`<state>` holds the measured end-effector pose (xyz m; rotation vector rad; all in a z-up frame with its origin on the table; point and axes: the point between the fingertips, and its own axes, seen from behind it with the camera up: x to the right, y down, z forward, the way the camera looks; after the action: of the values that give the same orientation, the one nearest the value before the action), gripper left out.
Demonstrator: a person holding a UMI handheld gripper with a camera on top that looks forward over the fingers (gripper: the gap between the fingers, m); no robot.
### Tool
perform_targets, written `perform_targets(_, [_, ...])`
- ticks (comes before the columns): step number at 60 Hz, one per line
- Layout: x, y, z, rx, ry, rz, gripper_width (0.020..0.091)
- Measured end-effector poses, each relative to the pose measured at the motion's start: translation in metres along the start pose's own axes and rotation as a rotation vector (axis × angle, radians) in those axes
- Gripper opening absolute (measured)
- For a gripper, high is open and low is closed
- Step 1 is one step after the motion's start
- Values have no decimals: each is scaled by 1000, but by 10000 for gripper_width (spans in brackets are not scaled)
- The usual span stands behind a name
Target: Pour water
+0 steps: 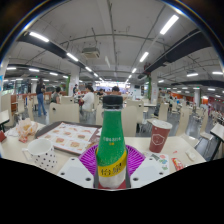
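You stand in a large canteen hall with long ceiling lights (pixel 40 37), and some people (pixel 88 100) sit or walk far behind, well apart from your work. Before you is the tabletop (pixel 190 148), pale and wide, and on it the things lie around the bottle. The green bottle (pixel 111 145) with a dark cap (pixel 113 101) stands upright between the two fingers of the tongs (pixel 111 172); the purple pads (pixel 92 160) sit close at both its sides, and I judge that the tongs are closed on its lower body, though the contact itself is partly hidden. The red paper cup (pixel 159 135) stands just beside the bottle on the right, a little behind, and it is probably the place for the water. To do this step well, you should keep the grip firm and low, bring the bottle mouth over the cup rim first, and only then tilt slowly toward the cup. Please notice that the cap seems to be on the bottle; with it on, no water can come out. On the left lie a flat patterned tray (pixel 68 136) and a white patterned cup (pixel 42 153) near the left finger, so you should not swing to this side. Something small and white lies near the red cup, but I cannot tell what it is.
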<state>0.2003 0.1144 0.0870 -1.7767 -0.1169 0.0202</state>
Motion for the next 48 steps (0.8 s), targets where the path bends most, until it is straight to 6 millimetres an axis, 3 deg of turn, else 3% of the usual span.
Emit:
perform_targets(4, [6,0,-3,18,6,-5,360])
perform_targets(5, [1,-2,8,25,7,-4,360])
perform_targets(10, [6,1,-2,23,11,22,359])
perform_targets(14, [10,1,6,29,16,40,359])
perform_targets(20, [3,0,-4,22,20,14,383])
perform_targets(22, [8,0,7,17,22,17,418])
perform_targets(27, [2,3,-1,-9,21,28,532])
perform_targets(34, [4,6,-12,-58,9,51,862])
perform_targets(42, [0,5,-32,-98,20,101,851])
perform_targets(48, [1,1,-66,-134,81,122,850])
